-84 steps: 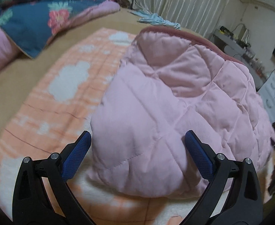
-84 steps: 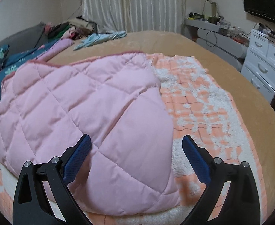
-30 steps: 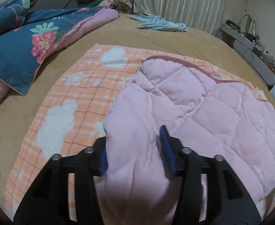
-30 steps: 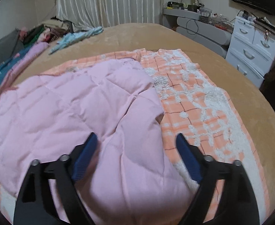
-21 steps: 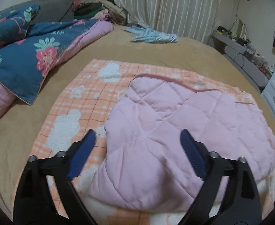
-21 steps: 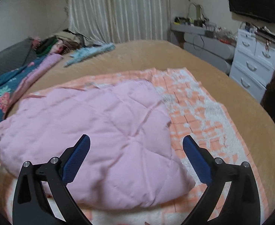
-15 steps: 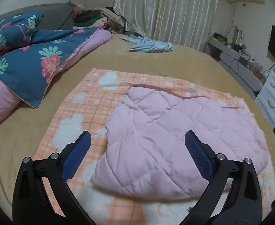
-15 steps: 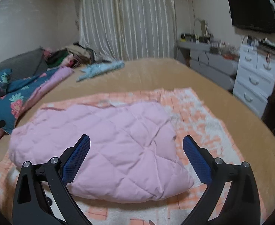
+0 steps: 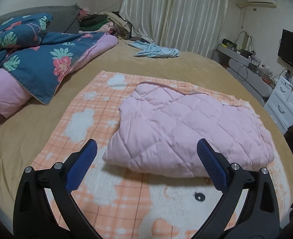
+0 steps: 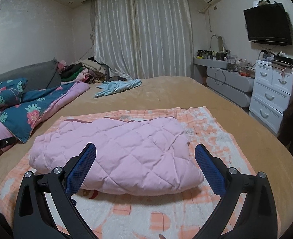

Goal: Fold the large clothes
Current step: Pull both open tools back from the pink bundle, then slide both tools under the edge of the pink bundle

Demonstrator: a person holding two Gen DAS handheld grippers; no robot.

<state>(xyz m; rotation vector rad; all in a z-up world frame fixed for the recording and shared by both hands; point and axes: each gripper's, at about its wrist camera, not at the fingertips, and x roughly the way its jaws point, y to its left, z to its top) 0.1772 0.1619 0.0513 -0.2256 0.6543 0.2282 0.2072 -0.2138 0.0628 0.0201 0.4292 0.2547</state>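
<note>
A pink quilted garment point(image 9: 186, 131) point(image 10: 118, 151) lies folded into a thick bundle on an orange-and-white checked blanket point(image 9: 86, 119) point(image 10: 212, 131) spread over the tan bed. My left gripper point(image 9: 147, 159) hangs open above and short of the bundle's near left edge, nothing between its blue pads. My right gripper point(image 10: 145, 157) is open too, raised in front of the bundle's near side and holding nothing. Neither gripper touches the fabric.
A blue floral duvet with pink lining point(image 9: 36, 59) point(image 10: 26, 109) is heaped on the left. A light blue garment point(image 9: 156, 51) point(image 10: 116, 87) lies at the far side of the bed. A white drawer unit point(image 10: 272, 95) and grey shelf point(image 10: 226, 79) stand at right.
The left gripper let go of the pink garment and opened wide. Both grippers drew back and rose, so the folded bundle now lies farther off, at rest on the blanket.
</note>
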